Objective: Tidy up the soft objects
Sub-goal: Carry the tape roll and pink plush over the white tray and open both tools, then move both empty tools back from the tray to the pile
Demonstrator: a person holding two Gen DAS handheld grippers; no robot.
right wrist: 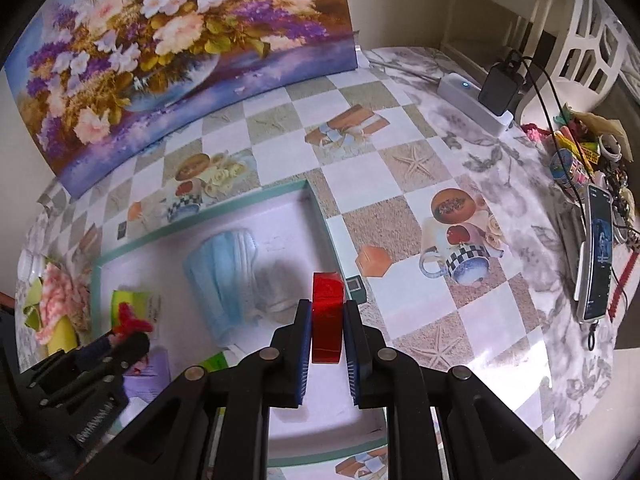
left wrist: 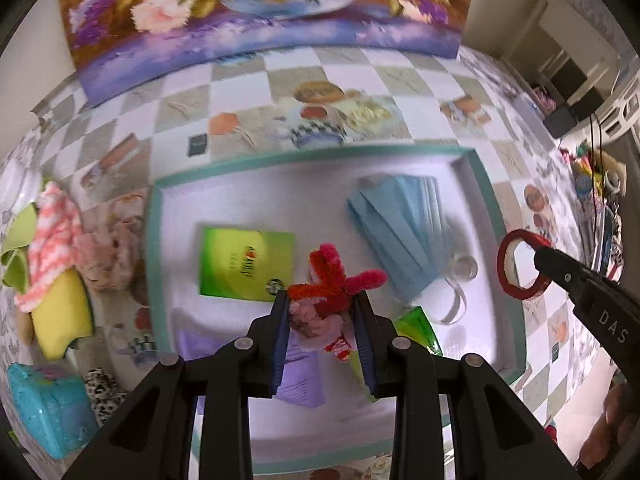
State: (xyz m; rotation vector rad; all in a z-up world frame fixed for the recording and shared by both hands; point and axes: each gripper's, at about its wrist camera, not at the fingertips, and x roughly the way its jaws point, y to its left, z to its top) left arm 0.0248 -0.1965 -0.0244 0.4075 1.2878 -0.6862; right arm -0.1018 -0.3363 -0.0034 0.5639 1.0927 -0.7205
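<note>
1. Two loads held: my left gripper [left wrist: 322, 312] is clamped on the pipe-cleaner bundle [left wrist: 334, 280] over the tray [left wrist: 486, 200].
2. My right gripper [right wrist: 328, 330] pinches the red tape roll [right wrist: 328, 316] at the tray's right rim.
3. Next, I think: lower both into the tray, then release.

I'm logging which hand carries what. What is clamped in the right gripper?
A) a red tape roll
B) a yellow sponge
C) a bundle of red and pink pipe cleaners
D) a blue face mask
A: the right gripper is shut on the red tape roll, held on edge between its pads, while the pipe cleaners sit in the left gripper and the mask lies in the tray.
</note>
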